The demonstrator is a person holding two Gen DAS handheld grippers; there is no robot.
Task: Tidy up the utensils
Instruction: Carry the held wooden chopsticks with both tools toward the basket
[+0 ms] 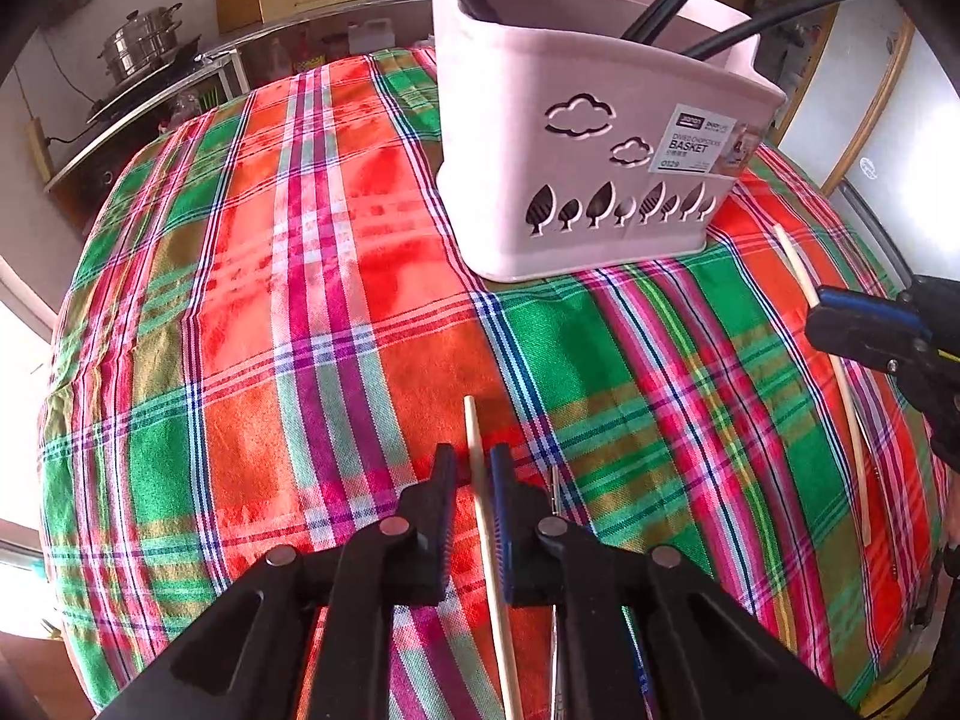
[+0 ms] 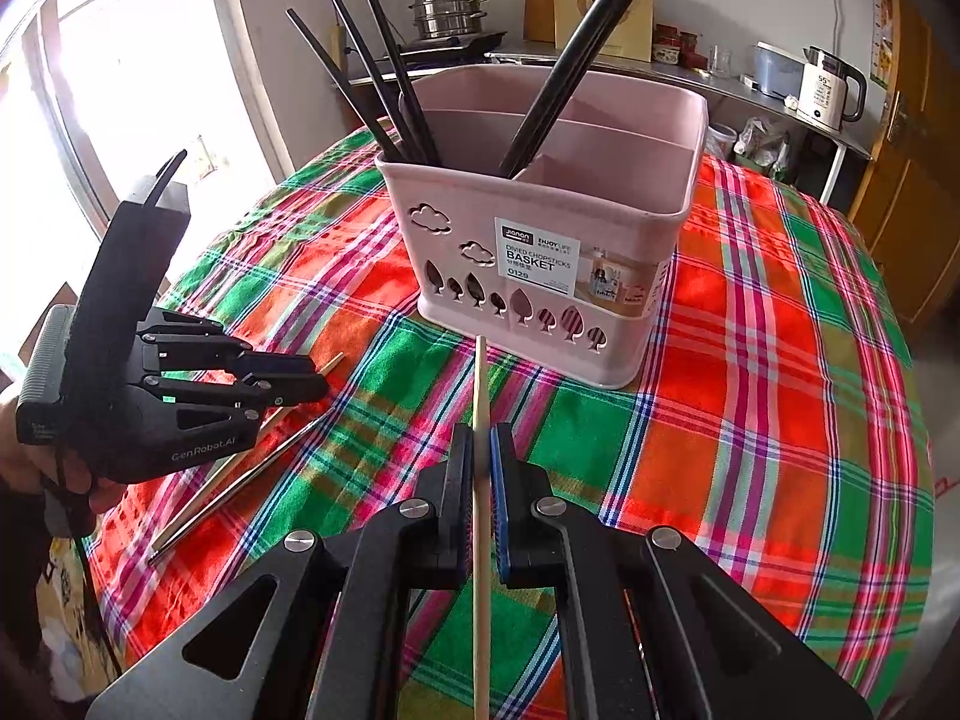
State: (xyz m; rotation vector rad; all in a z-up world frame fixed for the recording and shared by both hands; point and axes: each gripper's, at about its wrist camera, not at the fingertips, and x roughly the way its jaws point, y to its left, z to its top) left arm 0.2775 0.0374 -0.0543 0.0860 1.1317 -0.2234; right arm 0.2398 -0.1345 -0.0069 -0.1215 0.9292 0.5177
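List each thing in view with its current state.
Left gripper: shut on a pale wooden chopstick.
Right gripper: shut on another pale wooden chopstick.
Pink plastic divided basket: upright, black chopsticks standing inside.
Thin metal chopstick: lying on the plaid cloth.

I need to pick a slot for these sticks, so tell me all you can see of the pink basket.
The pink basket looks like smooth plastic with rounded corners, standing upright on the plaid tablecloth. Its front wall has cloud and tree cut-outs and a white label reading BASKET. Inner walls divide it into compartments; black chopsticks lean out of two on the left side, while the right front one looks empty. Neither gripper touches it.
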